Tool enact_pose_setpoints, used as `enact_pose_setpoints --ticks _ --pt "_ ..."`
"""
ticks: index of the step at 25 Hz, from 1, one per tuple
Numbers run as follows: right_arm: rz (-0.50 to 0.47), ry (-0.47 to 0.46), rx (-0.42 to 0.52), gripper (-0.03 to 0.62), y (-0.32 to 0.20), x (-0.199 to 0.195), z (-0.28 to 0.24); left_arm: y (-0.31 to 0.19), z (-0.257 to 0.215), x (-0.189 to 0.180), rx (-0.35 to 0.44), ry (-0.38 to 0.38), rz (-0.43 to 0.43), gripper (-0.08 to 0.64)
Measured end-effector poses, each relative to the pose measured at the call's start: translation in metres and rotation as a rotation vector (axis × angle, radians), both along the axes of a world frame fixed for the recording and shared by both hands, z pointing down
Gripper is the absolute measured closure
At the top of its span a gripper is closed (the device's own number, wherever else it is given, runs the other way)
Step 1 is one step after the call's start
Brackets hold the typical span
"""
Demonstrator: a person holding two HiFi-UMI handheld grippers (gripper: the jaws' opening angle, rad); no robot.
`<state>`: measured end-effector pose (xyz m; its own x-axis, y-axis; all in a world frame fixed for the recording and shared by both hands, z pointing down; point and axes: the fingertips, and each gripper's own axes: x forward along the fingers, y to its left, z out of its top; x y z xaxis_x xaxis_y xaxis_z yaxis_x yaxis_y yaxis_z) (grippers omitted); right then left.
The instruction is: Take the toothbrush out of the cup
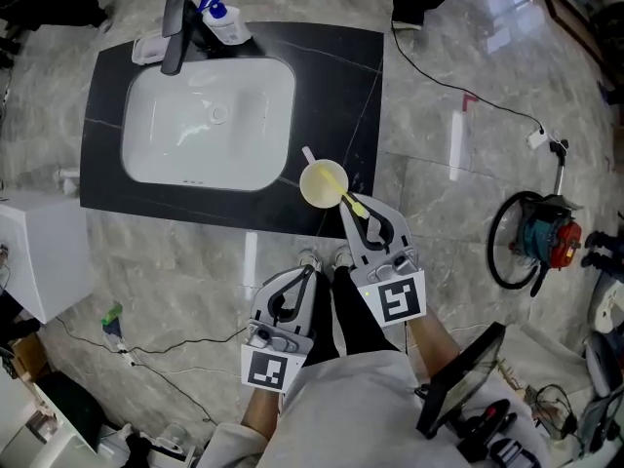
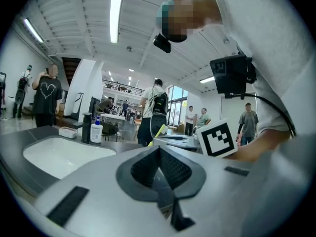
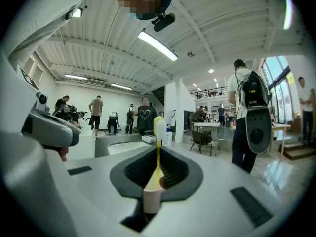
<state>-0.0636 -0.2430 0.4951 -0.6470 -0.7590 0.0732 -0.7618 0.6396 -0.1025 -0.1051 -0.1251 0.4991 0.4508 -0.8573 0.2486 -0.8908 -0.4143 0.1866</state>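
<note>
A pale yellow cup (image 1: pixel 323 183) stands on the black counter (image 1: pixel 341 76), right of the sink, with a white stick (image 1: pixel 308 154) leaning out of its far rim. My right gripper (image 1: pixel 351 206) is shut on a yellow toothbrush (image 1: pixel 355 206), whose far end reaches over the cup's near rim. Seen along the right gripper's (image 3: pixel 158 177) jaws, the toothbrush (image 3: pixel 158 147) points away with its white bristle head at the far end. My left gripper (image 1: pixel 310 273) hangs lower, near my body, shut and empty. From the left gripper (image 2: pixel 159 151) view the toothbrush (image 2: pixel 160 131) shows beyond the jaws.
A white sink basin (image 1: pixel 210 120) fills the counter's left part, with a black tap (image 1: pixel 175 32), a soap bottle (image 1: pixel 222 19) and a soap dish (image 1: pixel 146 50) behind it. A white cabinet (image 1: pixel 34 256) stands left. Cables (image 1: pixel 458 91) and a power tool (image 1: pixel 546 237) lie on the floor at right.
</note>
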Motion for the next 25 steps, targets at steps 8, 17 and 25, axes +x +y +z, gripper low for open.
enact_pose_setpoints --ticks 8,17,25 --pt "0.005 -0.018 0.056 0.569 0.01 0.005 -0.041 0.002 -0.033 -0.006 0.058 0.0 -0.029 0.557" --pt "-0.015 -0.029 0.116 0.569 0.031 0.006 -0.083 0.009 -0.065 -0.007 0.112 0.01 -0.05 0.557" --pt "-0.033 -0.042 0.177 0.569 0.046 0.007 -0.114 0.015 -0.09 0.0 0.175 0.027 -0.057 0.557"
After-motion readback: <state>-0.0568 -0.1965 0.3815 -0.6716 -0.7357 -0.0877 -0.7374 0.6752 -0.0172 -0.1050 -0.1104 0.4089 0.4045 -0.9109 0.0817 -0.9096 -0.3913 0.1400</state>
